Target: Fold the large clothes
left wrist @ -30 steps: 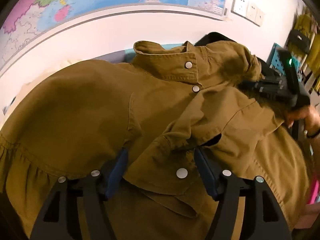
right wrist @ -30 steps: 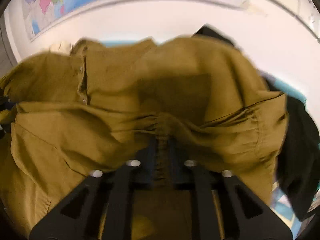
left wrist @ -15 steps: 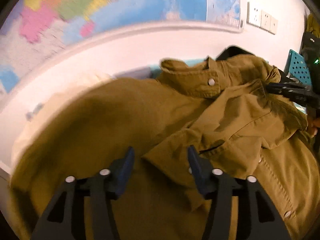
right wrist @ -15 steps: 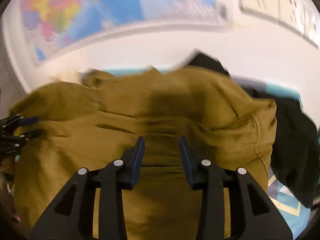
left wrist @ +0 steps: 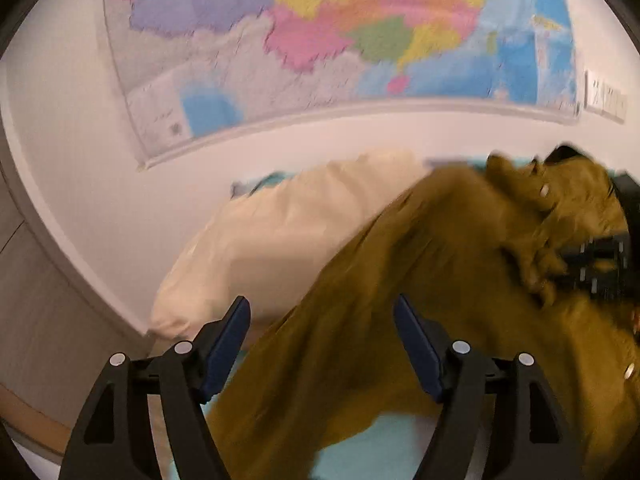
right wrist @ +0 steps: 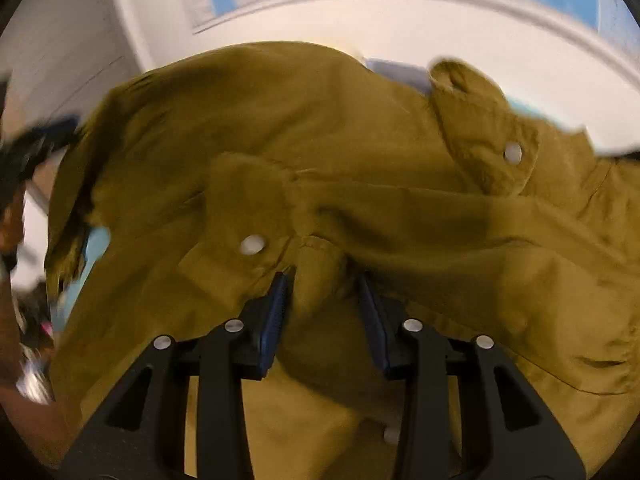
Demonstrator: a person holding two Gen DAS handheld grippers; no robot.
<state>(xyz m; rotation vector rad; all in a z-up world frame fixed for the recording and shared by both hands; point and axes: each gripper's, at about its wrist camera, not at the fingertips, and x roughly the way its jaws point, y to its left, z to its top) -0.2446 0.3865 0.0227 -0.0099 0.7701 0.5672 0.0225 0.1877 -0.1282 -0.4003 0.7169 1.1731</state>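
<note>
Jacket (right wrist: 360, 168): olive, crumpled on the teal bed (left wrist: 384, 448), beside a cream pillow (left wrist: 280, 240). Your left gripper (left wrist: 322, 340) is opening, fingers (left wrist: 228, 340) spread clear above the cloth. Your right gripper (right wrist: 326, 308) is closing, a fabric fold between its fingers (right wrist: 276, 308); firm contact cannot be confirmed.

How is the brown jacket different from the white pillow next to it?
The brown jacket is dark mustard; the pillow is pale cream. The jacket is crumpled and has round snap buttons; the pillow looks smooth, puffy and plain. The jacket partly overlaps the pillow. Both are soft cloth on the bed.
</note>
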